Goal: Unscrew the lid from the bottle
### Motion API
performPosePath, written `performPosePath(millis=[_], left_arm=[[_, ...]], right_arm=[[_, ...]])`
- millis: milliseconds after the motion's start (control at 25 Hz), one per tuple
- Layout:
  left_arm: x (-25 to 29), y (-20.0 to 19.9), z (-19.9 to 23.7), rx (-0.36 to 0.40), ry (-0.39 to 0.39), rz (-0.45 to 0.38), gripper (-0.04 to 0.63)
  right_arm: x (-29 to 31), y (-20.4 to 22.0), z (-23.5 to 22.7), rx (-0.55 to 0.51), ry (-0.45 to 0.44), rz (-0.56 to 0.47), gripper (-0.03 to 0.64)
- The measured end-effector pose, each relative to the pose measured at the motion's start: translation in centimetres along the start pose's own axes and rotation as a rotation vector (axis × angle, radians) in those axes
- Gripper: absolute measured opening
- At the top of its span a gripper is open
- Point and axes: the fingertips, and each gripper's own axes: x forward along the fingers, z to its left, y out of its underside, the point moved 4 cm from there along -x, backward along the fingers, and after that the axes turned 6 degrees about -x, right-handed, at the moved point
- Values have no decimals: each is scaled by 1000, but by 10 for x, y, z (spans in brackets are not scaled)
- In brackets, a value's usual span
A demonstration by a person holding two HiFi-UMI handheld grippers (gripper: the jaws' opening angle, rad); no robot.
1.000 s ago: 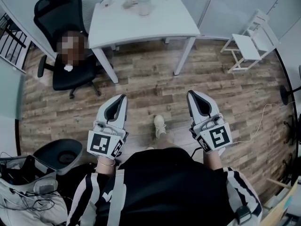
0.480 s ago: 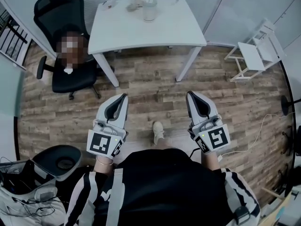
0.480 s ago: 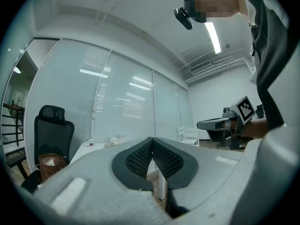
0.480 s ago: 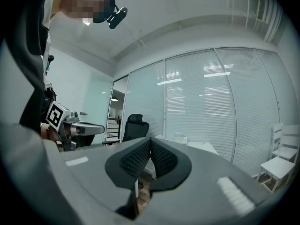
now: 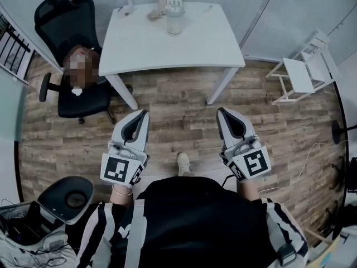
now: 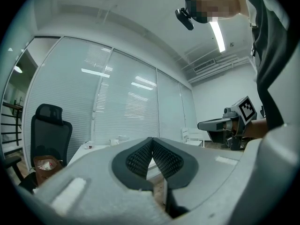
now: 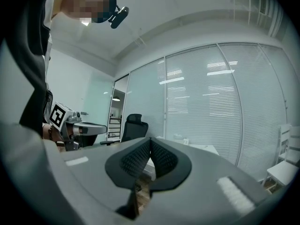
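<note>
Grey ribbed pads are seen pressed together on the left hand-held gripper, with nothing between them. The right hand-held gripper is likewise clenched on nothing. Two hand-held grippers are counted in all, each carrying one marker cube: one on the left and one on the right. Both are held level and side by side, well apart from each other, and pointed towards the desk. A wrist is seen behind each cube, emerging from striped sleeves. One shoe is seen between the two grippers, on the wooden floor.

One white desk is counted, well ahead of the gripper tips. One bottle is stood upright near its far edge and is touched by neither gripper. Its contents cannot be made out at this size. A few small items are left just beside it and are too small to be named.

One black office chair is placed at the desk's left side. One white chair is placed well off to the right, near the wall.
</note>
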Motion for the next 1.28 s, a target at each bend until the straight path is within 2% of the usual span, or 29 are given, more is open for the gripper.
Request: performPosePath(millis=[280, 560, 800, 1280], left_arm=[[44, 3, 9, -17, -10, -2, -2], [76, 5, 8, -10, -33, 3, -2], [83, 12, 8, -11, -62, 7, -2], [90, 19, 14, -16, -43, 33, -2]], right_arm=[[30, 9, -36, -1, -29, 2, 1], [53, 9, -52, 27, -102, -13, 0], [61, 22, -65, 32, -128, -6, 1], [72, 24, -60, 48, -139, 0, 2]])
